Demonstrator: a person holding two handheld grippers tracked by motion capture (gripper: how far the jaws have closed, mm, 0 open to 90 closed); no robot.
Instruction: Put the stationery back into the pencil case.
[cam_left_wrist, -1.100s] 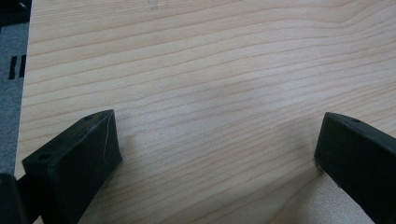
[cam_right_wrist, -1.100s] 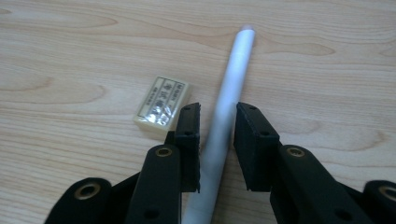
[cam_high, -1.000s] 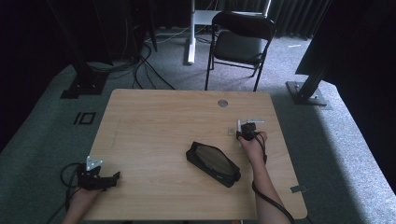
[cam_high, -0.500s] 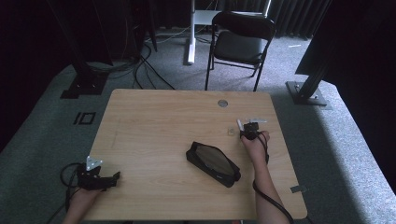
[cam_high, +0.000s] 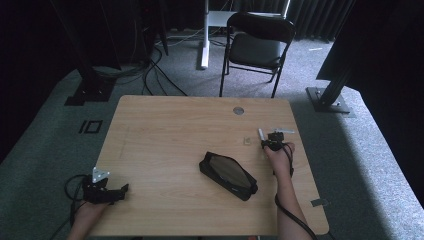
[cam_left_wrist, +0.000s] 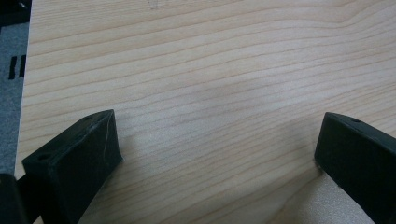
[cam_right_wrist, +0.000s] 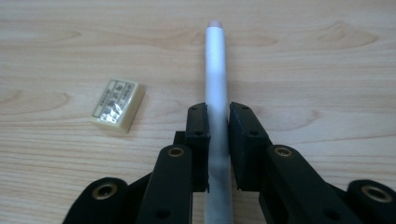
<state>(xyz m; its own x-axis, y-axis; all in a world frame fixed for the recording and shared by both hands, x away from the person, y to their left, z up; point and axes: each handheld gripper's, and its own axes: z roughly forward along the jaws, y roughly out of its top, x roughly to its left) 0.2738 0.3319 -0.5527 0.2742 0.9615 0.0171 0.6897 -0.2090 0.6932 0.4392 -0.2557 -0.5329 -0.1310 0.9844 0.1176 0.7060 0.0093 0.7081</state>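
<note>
In the right gripper view the right gripper (cam_right_wrist: 218, 122) is clamped on a white pen (cam_right_wrist: 216, 70), its two black jaws pressed flat against the barrel from either side; they have just been closing on it, and the pen now runs straight up between them, its pinkish tip reaching well past the jaw ends over the wooden table (cam_right_wrist: 303, 56). Taking the pen as the landmark, a small cream eraser (cam_right_wrist: 117, 103) with a printed label lies on the wood just to its left in that view, near the barrel but not touching it (it sits slightly askew to the pen's line). From the high view the right gripper (cam_high: 270, 142) is seen near the far right part of the table (cam_high: 165, 130), the pen (cam_high: 260, 135) showing as a short pale stick at its left side; the eraser (cam_high: 246, 141) is a faint pale square a little further left of the pen; a black pencil case (cam_high: 228, 175) lies nearer the person than the pen, apart from it, its long side set diagonally. Well apart from the pen, at the table's near left corner, the left gripper (cam_high: 122, 189) rests in the person's left hand; in the left gripper view its jaws stand wide apart over bare wood, nothing between them.
</note>
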